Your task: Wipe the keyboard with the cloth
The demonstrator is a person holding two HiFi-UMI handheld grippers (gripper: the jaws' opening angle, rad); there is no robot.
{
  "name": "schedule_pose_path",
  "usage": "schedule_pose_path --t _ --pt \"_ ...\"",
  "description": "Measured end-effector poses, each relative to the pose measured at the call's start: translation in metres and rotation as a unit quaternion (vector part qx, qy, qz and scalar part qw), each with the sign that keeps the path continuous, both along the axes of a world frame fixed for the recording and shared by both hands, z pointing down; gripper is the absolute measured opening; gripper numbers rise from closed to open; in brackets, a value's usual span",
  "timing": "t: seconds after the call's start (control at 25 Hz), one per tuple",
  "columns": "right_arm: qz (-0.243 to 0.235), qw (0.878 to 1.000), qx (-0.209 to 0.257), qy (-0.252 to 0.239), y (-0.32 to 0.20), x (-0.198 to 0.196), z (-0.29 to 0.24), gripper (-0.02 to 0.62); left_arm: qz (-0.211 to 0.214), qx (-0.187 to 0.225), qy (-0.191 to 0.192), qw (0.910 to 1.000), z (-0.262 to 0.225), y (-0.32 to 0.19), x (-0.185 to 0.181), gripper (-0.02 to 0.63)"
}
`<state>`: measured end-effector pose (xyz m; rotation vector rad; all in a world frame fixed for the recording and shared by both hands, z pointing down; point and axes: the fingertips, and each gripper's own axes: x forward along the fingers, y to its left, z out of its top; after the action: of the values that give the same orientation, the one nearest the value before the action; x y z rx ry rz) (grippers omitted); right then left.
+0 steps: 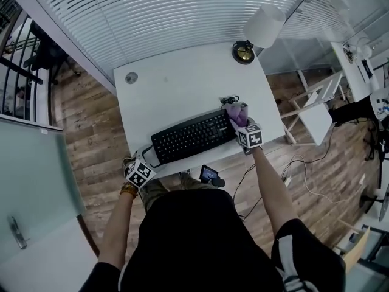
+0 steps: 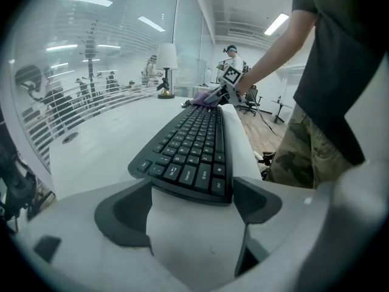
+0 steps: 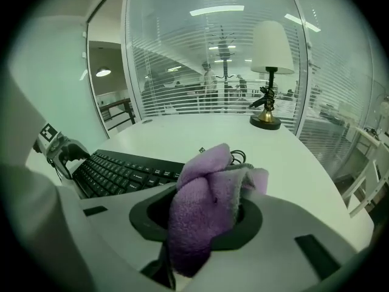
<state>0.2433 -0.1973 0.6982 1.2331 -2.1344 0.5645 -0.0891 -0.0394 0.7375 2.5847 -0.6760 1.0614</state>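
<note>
A black keyboard point(image 1: 191, 137) lies slantwise along the near edge of the white table point(image 1: 182, 84). My left gripper point(image 1: 148, 162) is at the keyboard's left end. In the left gripper view point(image 2: 191, 207) its jaws stand wide on either side of that end of the keyboard point(image 2: 191, 145), and the pads do not visibly press on it. My right gripper point(image 1: 240, 121) hovers at the keyboard's right end, shut on a bunched purple cloth point(image 1: 236, 112). In the right gripper view the cloth point(image 3: 206, 190) bulges out between the jaws point(image 3: 202, 221) just right of the keyboard point(image 3: 121, 170).
A table lamp with a white shade point(image 1: 263, 26) and brass base point(image 1: 244, 52) stands at the far right corner. A coiled cable point(image 1: 230, 99) lies just beyond the cloth. A round grommet point(image 1: 131, 77) marks the far left. Glass wall with blinds behind; white frame point(image 1: 313, 111) to the right.
</note>
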Motion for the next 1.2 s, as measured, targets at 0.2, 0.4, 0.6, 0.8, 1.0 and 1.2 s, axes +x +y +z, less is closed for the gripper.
schedule_pose_path --t 0.2,0.4,0.6,0.8,1.0,1.2 --pt "0.001 1.000 -0.014 -0.025 0.004 -0.010 0.002 0.120 -0.001 0.004 0.005 1.0000 0.001 0.000 0.000 0.414" --pt "0.007 0.999 -0.019 -0.039 0.005 -0.016 0.001 0.118 -0.002 0.008 0.006 0.9999 0.001 0.000 -0.002 0.414" --pt "-0.030 0.998 -0.031 -0.045 0.012 -0.032 0.003 0.117 -0.002 0.003 0.008 1.0000 0.002 -0.001 -0.001 0.414" --pt "-0.026 0.998 -0.033 -0.050 0.014 -0.037 0.003 0.115 -0.004 0.003 0.010 0.9999 0.001 0.000 0.000 0.414" --pt "-0.025 0.998 -0.034 -0.054 0.014 -0.038 0.003 0.115 -0.005 0.001 0.009 0.9999 0.001 0.000 -0.002 0.414" --pt "-0.039 0.996 -0.036 -0.070 0.017 -0.043 0.002 0.115 -0.005 0.001 0.010 0.9999 0.002 -0.001 -0.001 0.414"
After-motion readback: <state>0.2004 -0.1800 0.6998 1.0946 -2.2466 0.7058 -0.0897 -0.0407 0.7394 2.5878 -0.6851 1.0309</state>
